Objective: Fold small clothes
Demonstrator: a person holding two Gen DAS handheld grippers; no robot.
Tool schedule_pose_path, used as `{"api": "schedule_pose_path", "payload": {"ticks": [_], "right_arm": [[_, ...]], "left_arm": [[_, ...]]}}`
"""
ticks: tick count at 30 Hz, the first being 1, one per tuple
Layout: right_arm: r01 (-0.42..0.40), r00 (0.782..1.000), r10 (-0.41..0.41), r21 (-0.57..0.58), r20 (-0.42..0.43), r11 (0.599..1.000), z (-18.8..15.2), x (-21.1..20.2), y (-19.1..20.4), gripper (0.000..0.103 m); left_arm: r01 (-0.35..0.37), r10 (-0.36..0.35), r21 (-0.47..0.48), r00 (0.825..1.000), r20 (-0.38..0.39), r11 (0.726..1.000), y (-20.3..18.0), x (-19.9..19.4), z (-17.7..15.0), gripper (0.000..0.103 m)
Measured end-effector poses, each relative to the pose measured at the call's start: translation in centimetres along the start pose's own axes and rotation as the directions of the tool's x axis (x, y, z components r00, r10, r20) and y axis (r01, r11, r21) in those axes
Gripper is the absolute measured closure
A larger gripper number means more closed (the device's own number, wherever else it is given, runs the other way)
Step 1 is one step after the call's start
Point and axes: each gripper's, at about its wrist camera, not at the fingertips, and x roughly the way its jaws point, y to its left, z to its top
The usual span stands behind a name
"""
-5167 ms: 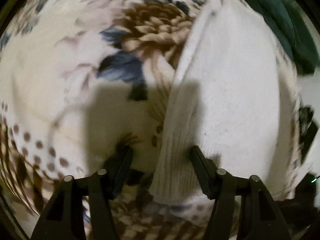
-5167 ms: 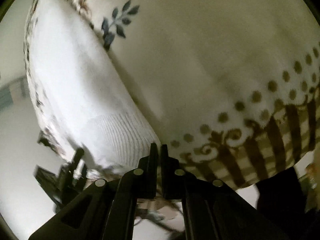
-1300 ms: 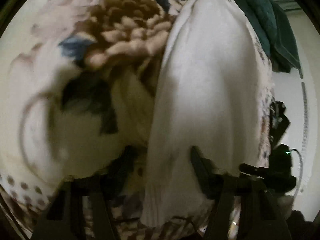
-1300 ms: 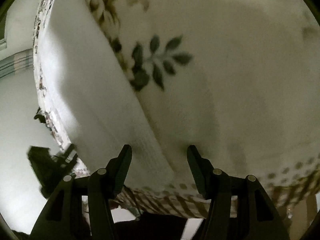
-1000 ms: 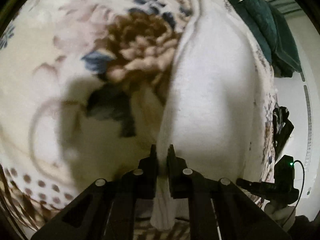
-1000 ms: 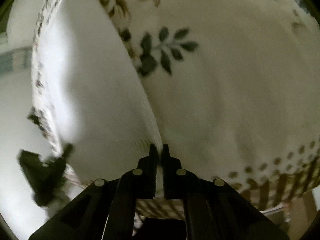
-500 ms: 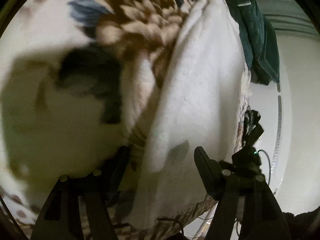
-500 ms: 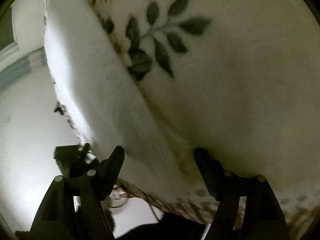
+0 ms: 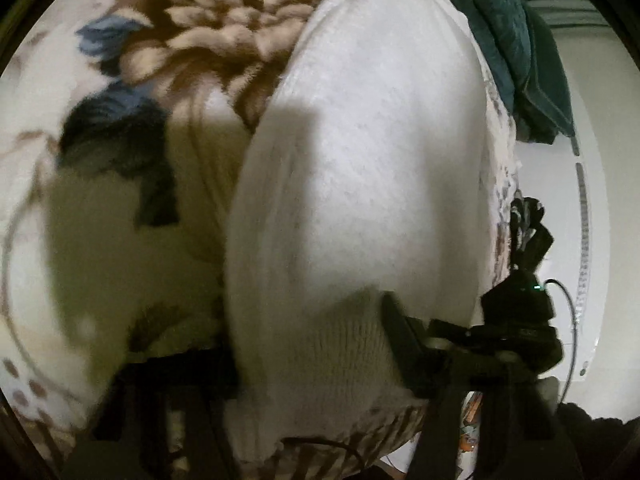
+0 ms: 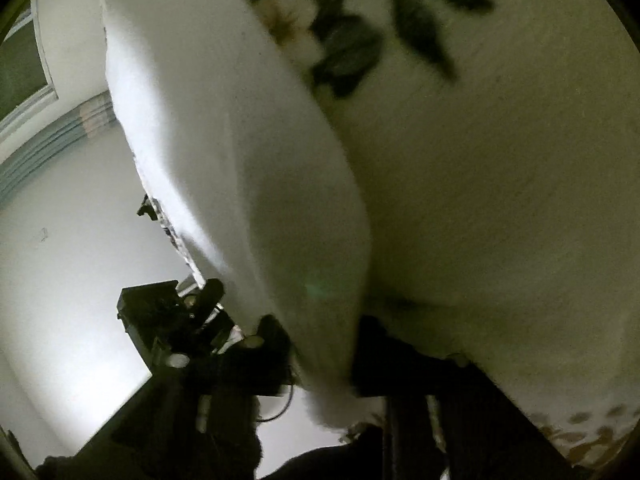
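A white knitted garment [image 9: 360, 184] lies folded on a floral blanket [image 9: 132, 120]. Its ribbed hem [image 9: 336, 356] is nearest the left gripper [image 9: 308, 344], whose jaws stand wide apart on either side of the hem, holding nothing. In the right wrist view the same white garment [image 10: 224, 152] runs from the top left down to the right gripper [image 10: 320, 344]. That gripper's jaws are also apart, with the garment's near end between them. Both views are blurred.
A dark green cloth [image 9: 516, 40] lies at the blanket's far right edge. The other gripper's black body [image 9: 520, 320] shows past the garment, and likewise in the right wrist view [image 10: 172, 312]. White floor lies beyond the blanket's edge [image 10: 72, 280].
Both grippers shut on the garment's near end a second ago, then opened. Now both are open and sit closer over the hem.
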Motion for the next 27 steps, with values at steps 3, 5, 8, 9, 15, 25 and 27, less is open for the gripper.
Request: {"api": "schedule_pose_path", "payload": {"ticks": [3, 5, 8, 9, 15, 25, 27], "right_arm": [[-0.003, 1.000, 0.004, -0.015, 0.029, 1.000, -0.7, -1.4, 1.4, 0.087], [-0.013, 0.999, 0.014, -0.027, 0.038, 1.000, -1.1, -2.2, 2.6, 0.087], [-0.025, 0.998, 0.028, -0.059, 0.053, 0.998, -1.5, -4.0, 5.0, 0.088], [-0.032, 0.997, 0.037, -0.074, 0.061, 0.997, -1.3, -4.9, 6.2, 0.088], [-0.055, 0.988, 0.080, -0.176, 0.135, 0.983, 2.9, -9.7, 15.1, 0.088], [-0.024, 0.952, 0.097, -0.246, 0.289, 0.969, 25.2, -13.3, 30.5, 0.070], [-0.036, 0.944, 0.110, -0.237, 0.310, 0.971, 28.7, -13.9, 31.3, 0.053]], "left_arm": [[0.029, -0.029, -0.031, 1.000, 0.008, 0.999, -0.6, -1.2, 0.0, 0.094], [0.066, -0.065, -0.043, 0.998, 0.022, 0.997, -1.4, -2.4, 0.2, 0.095], [0.136, -0.133, -0.057, 0.989, 0.064, 0.989, -3.1, -5.2, 1.1, 0.095], [0.160, -0.154, -0.058, 0.984, 0.089, 0.985, -3.9, -6.5, 1.8, 0.095], [0.242, -0.236, -0.002, 0.948, 0.213, 0.970, -8.5, -11.3, 9.2, 0.095], [0.218, -0.221, 0.047, 0.912, 0.346, 0.975, -11.2, -7.6, 31.1, 0.045], [0.226, -0.214, 0.014, 0.902, 0.376, 0.974, -9.8, -7.5, 33.6, 0.038]]}}
